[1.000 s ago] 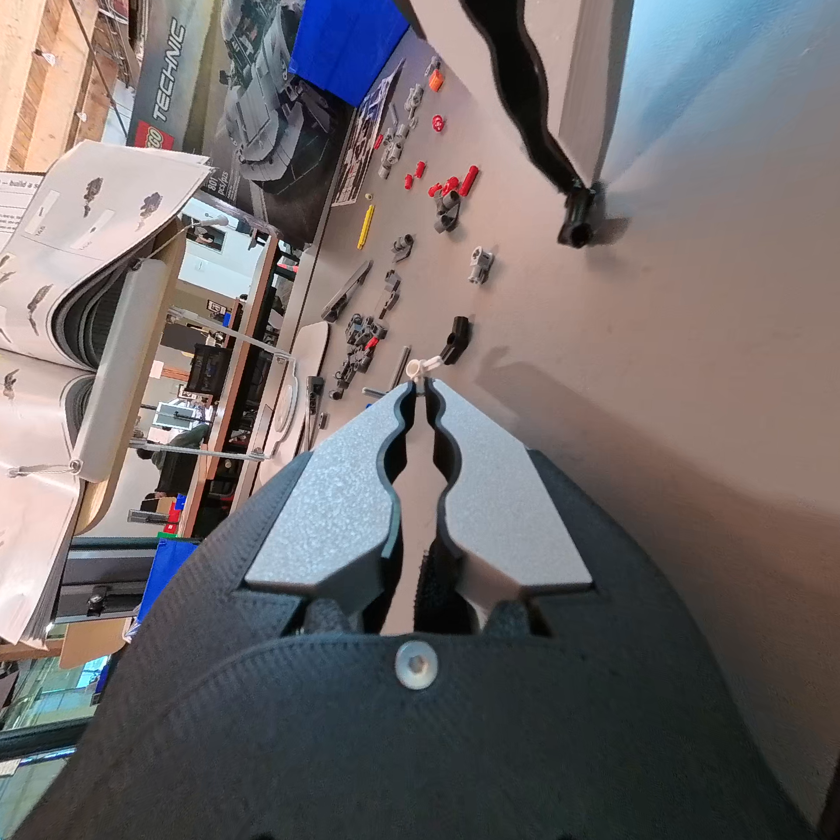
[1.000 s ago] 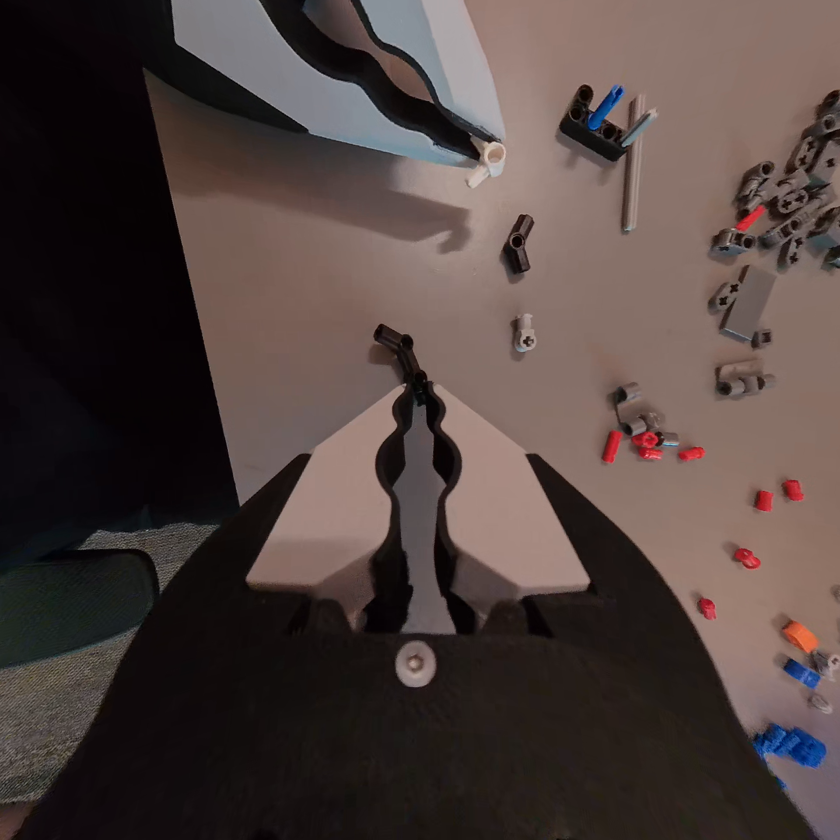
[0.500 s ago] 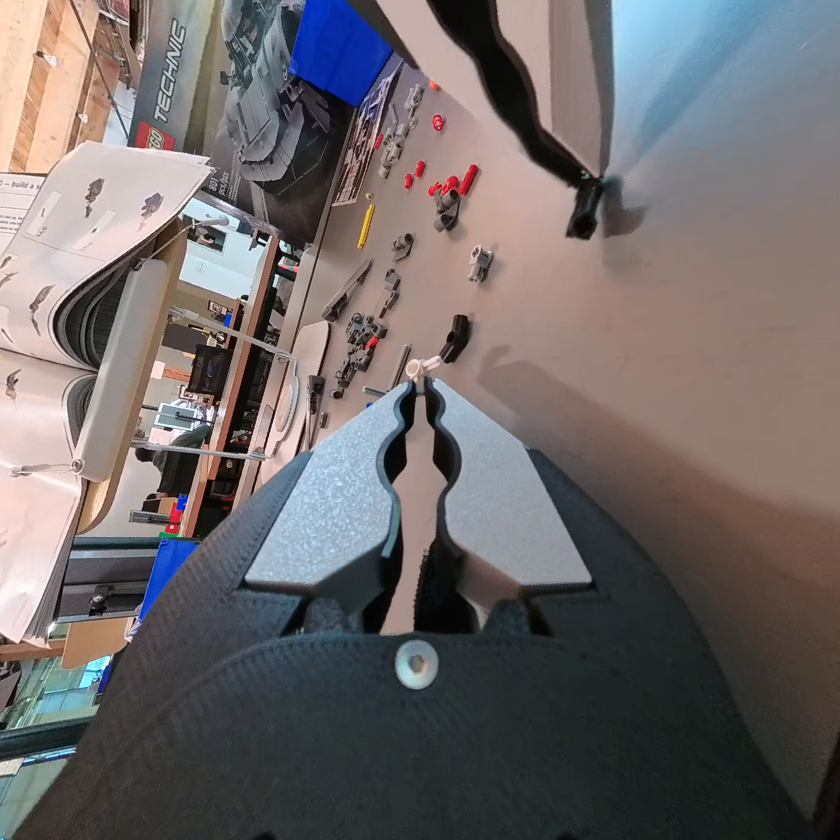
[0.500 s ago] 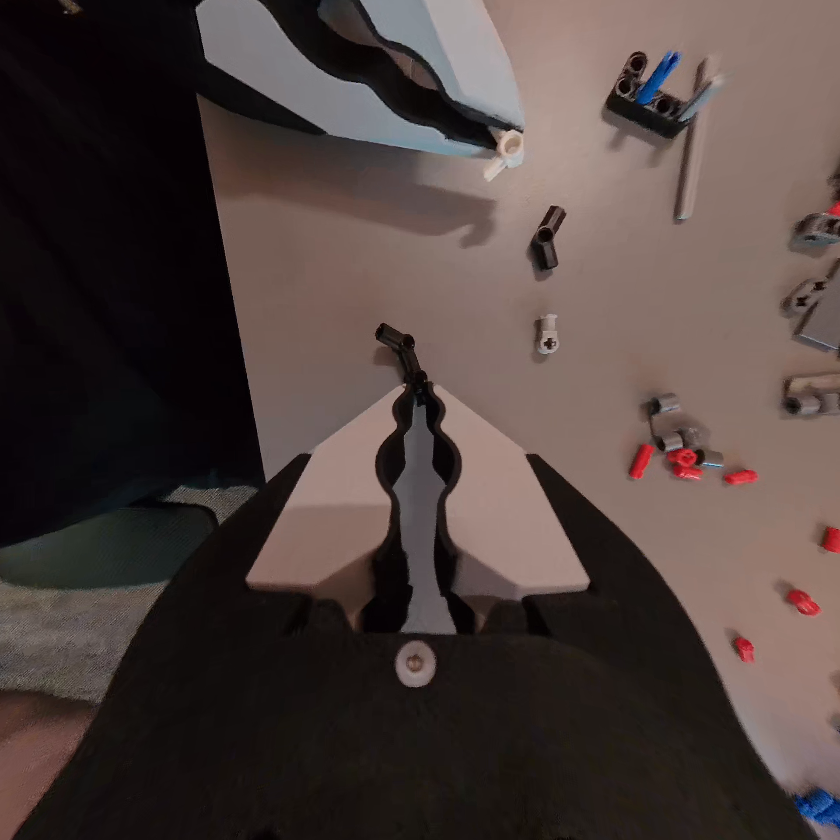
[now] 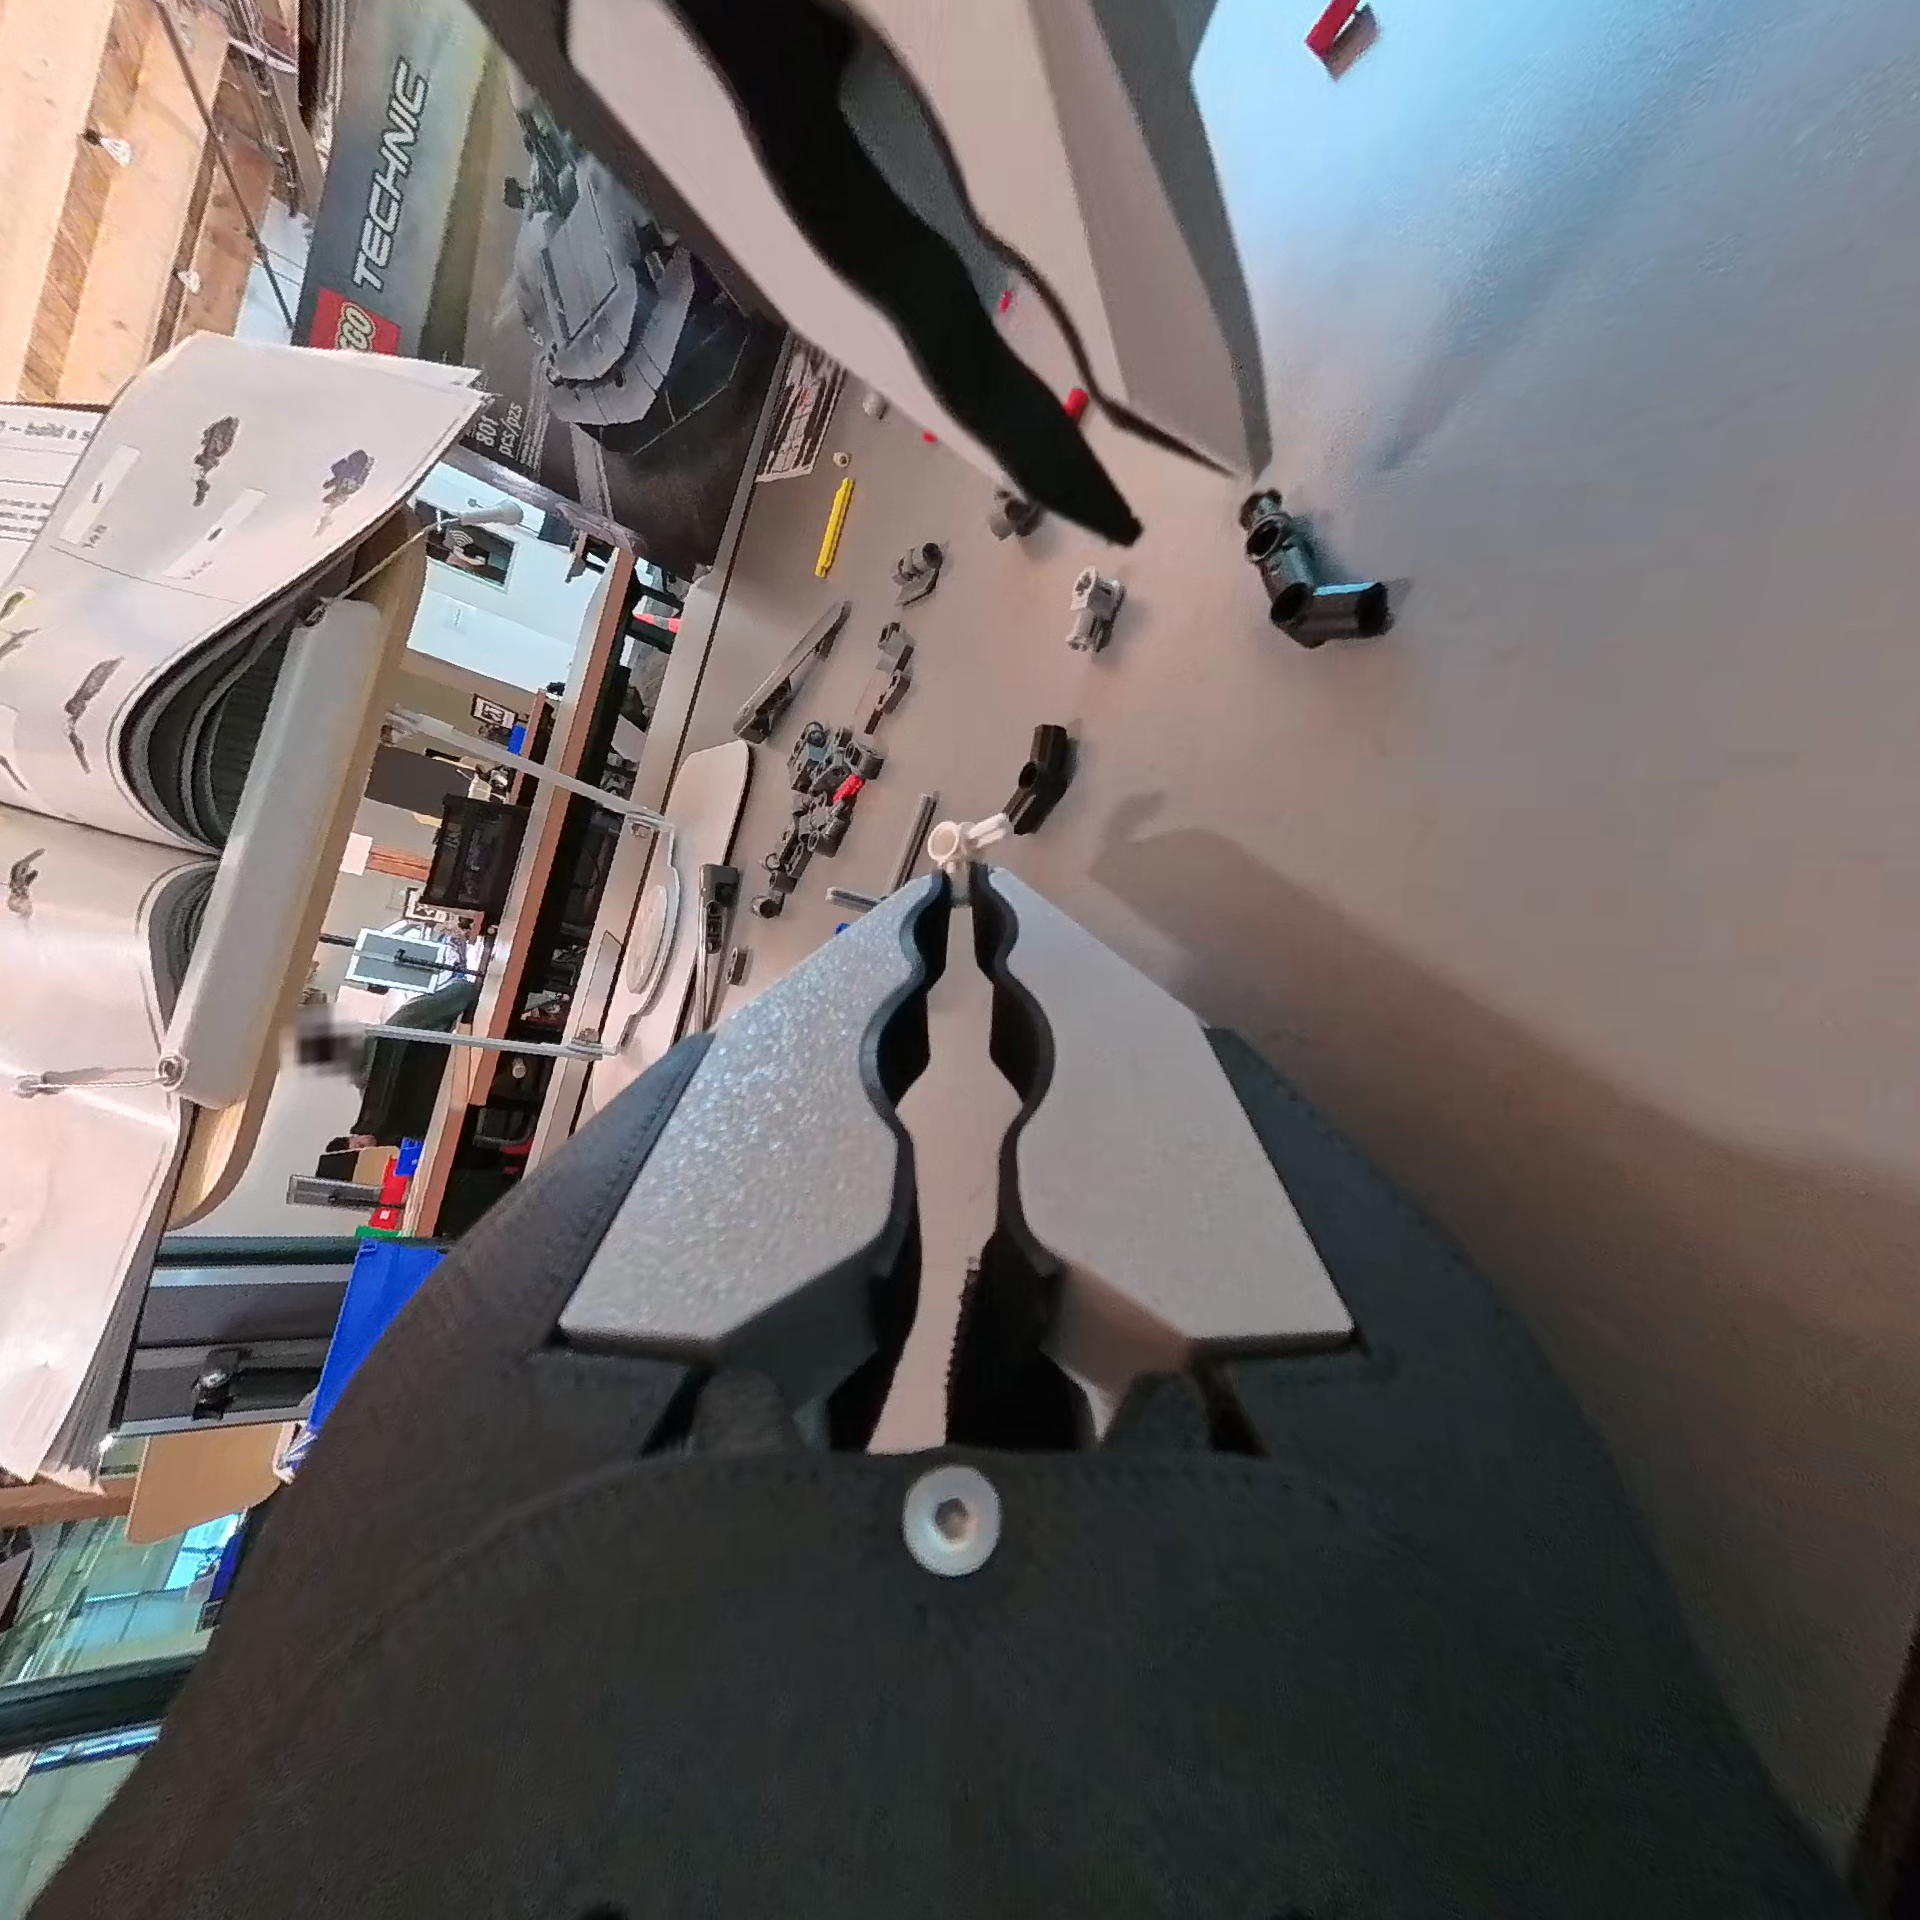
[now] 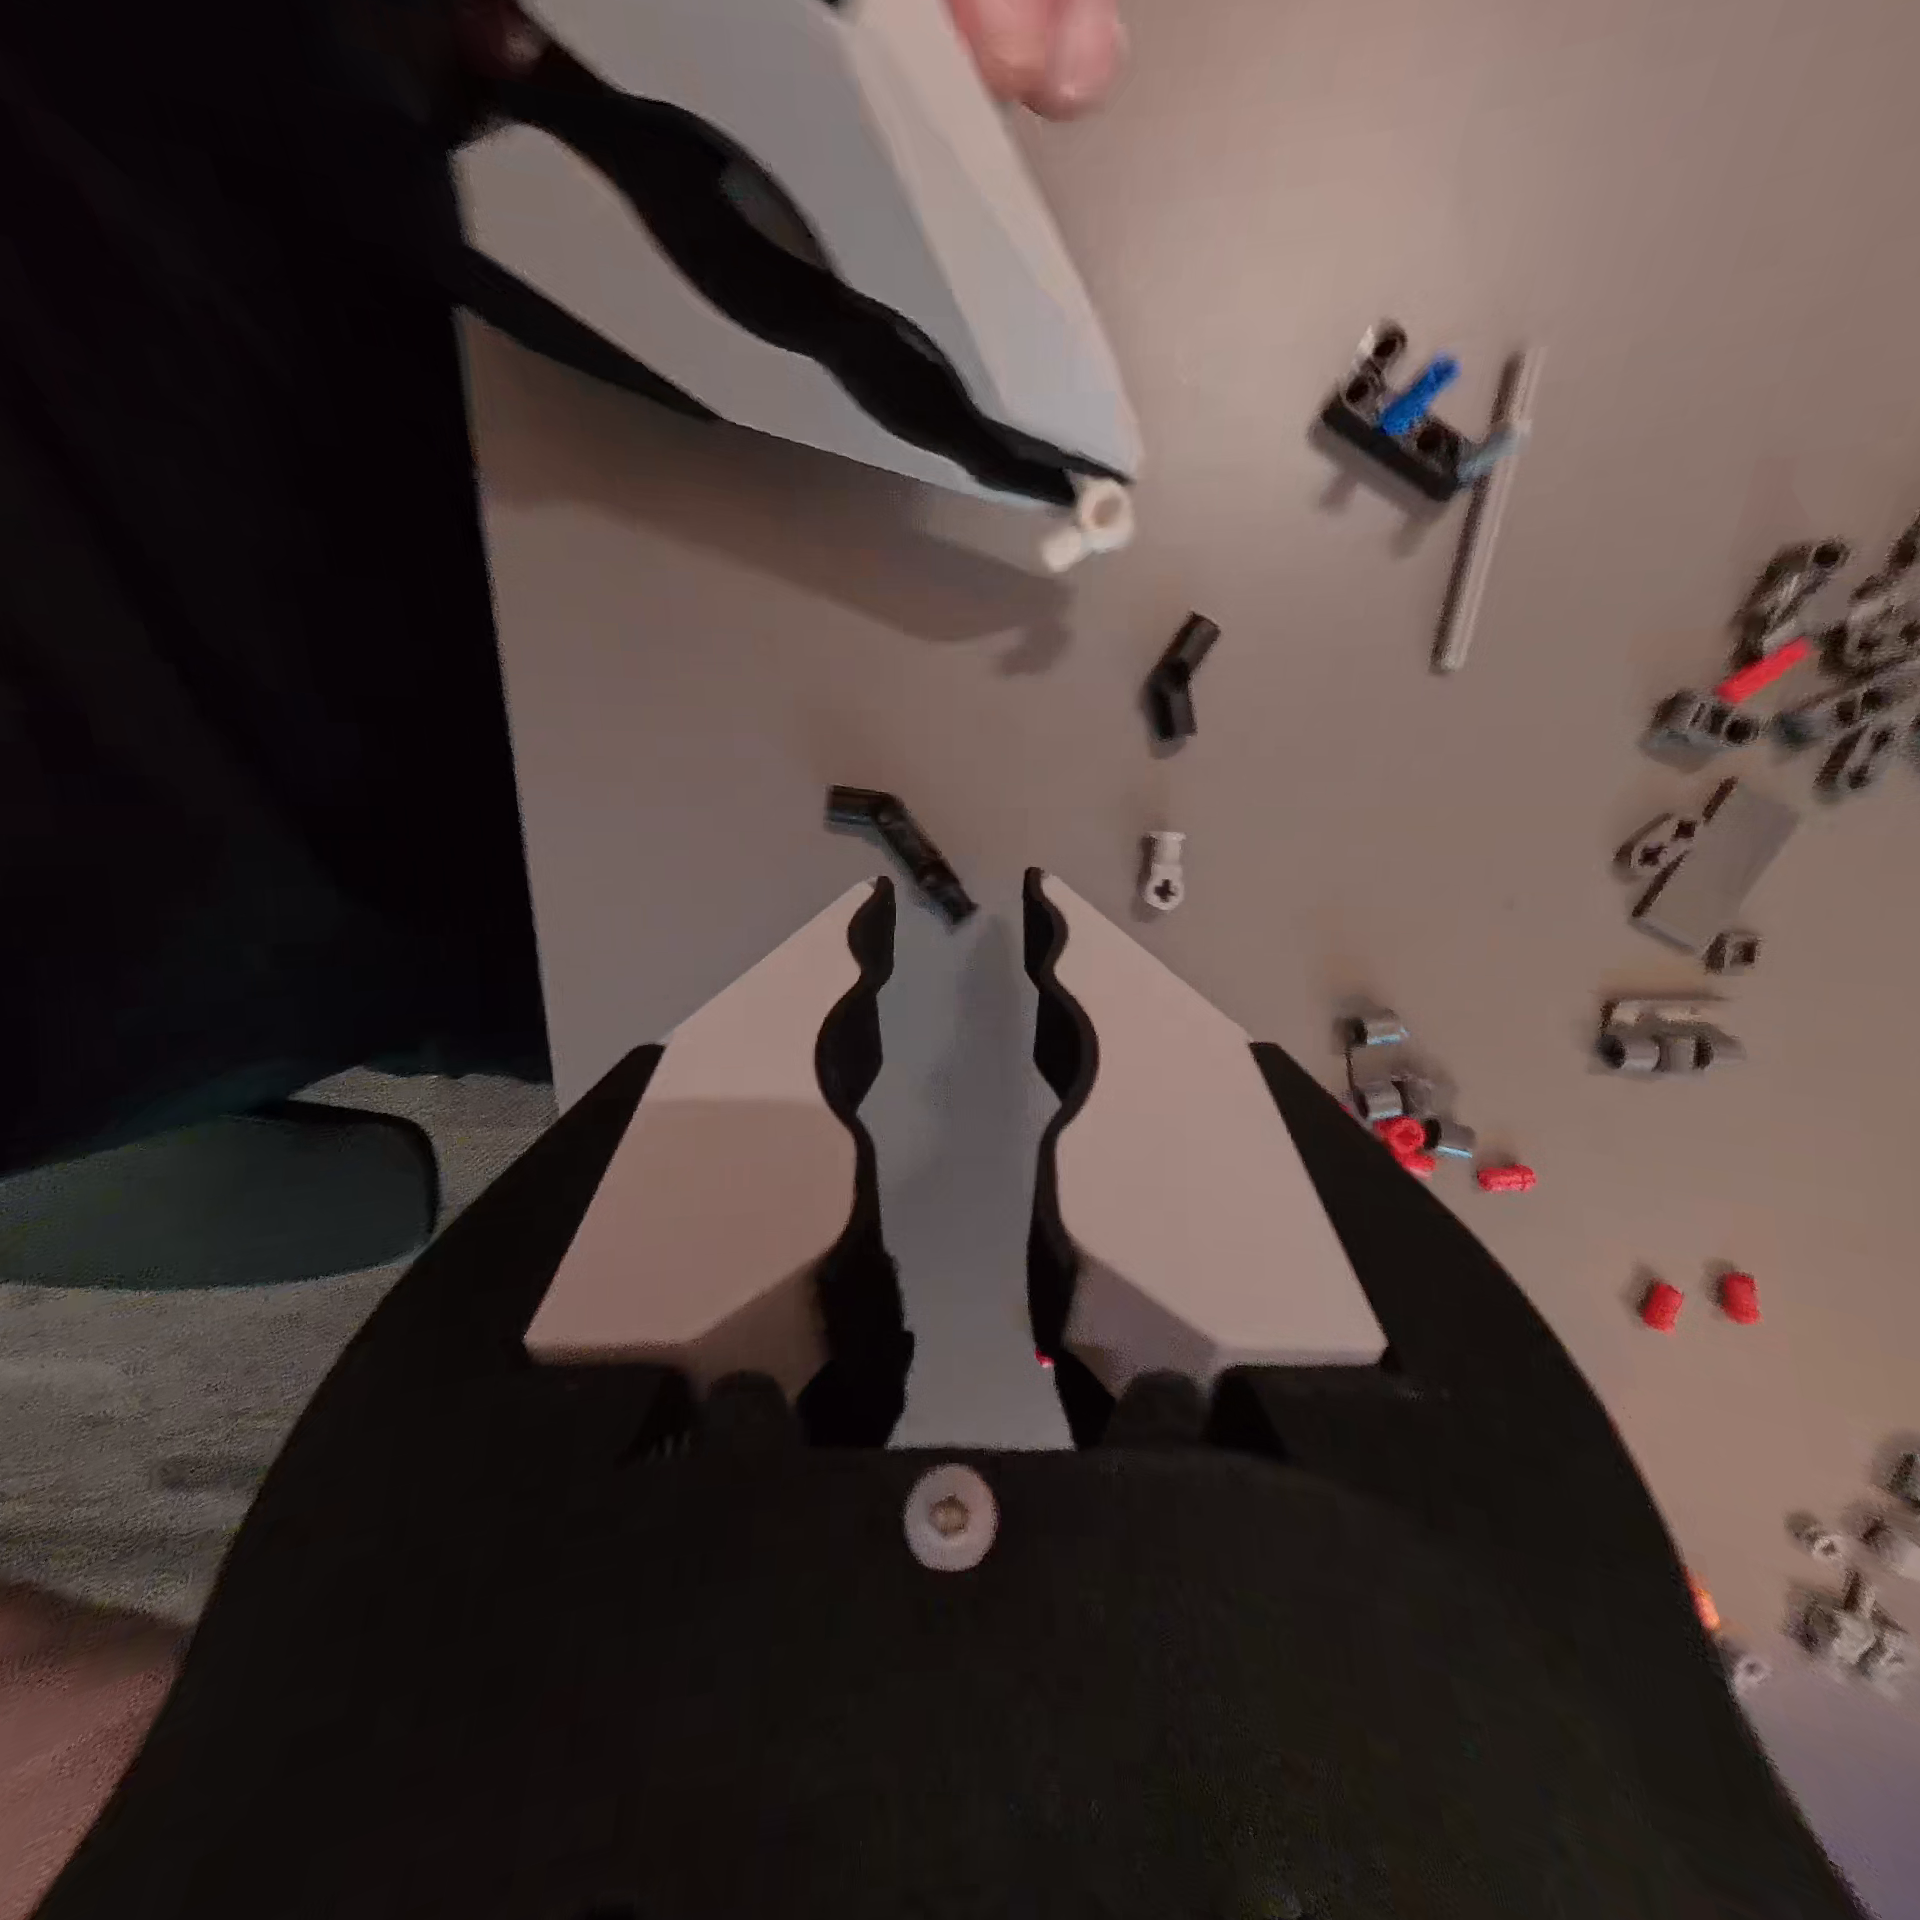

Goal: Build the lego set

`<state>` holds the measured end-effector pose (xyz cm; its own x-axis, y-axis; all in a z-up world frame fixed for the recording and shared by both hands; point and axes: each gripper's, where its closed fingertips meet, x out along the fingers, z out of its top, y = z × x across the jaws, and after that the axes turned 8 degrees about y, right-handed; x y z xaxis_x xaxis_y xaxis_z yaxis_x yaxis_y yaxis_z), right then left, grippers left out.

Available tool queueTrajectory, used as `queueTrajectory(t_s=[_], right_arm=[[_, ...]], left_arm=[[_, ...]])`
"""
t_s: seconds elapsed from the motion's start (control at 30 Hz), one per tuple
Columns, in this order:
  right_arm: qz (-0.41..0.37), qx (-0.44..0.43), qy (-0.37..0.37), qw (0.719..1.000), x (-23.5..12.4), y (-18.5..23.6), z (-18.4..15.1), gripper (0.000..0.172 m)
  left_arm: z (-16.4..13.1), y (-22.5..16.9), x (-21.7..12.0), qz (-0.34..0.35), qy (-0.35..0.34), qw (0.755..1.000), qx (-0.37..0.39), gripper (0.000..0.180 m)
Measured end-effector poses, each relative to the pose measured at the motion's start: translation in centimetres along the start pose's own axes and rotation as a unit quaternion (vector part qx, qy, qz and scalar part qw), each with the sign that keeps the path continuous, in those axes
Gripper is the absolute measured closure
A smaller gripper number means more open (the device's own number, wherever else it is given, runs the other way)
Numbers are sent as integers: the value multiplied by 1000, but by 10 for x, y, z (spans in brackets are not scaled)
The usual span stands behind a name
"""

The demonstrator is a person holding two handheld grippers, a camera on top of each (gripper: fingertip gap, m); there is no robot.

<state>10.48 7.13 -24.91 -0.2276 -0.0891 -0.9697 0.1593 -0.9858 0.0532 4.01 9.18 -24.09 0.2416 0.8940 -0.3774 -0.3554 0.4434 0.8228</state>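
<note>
Left gripper (image 5: 961,896) pinches a white connector (image 5: 961,837) above the table (image 5: 1558,831); right gripper (image 6: 958,896) stands open beside a black bent connector (image 6: 902,846).

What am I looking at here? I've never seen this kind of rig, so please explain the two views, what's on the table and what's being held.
No robot arm: a person carries two hand-held two-finger grippers, each with a camera looking along its fingers. In the left wrist view, the left gripper is shut on a small white connector piece. In the right wrist view, the right gripper stands open; a bent black connector lies on the grey table just ahead, unpinched. Loose grey, red and black building pieces are scattered around; an open instruction booklet stands behind.
</note>
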Motion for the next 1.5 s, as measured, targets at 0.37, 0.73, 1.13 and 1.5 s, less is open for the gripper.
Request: queueTrajectory(t_s=[0.37, 0.73, 1.13, 1.5], right_arm=[[-127, -94, -70, 985, 5, 0, -5, 162], [-80, -75, -79, 991, 15, -1, -2, 169], [-75, -59, -95, 991, 8, -4, 0, 170], [-44, -23, -112, 992, 5, -12, 0, 170]], left_arm=[[3, -1, -2, -2, -10, 1000, 2, 178], [1, -9, 1, -18, 4, 1000, 18, 178], [-10, -8, 9, -51, 54, 997, -16, 172], [-7, 3, 2, -41, 21, 997, -56, 147]])
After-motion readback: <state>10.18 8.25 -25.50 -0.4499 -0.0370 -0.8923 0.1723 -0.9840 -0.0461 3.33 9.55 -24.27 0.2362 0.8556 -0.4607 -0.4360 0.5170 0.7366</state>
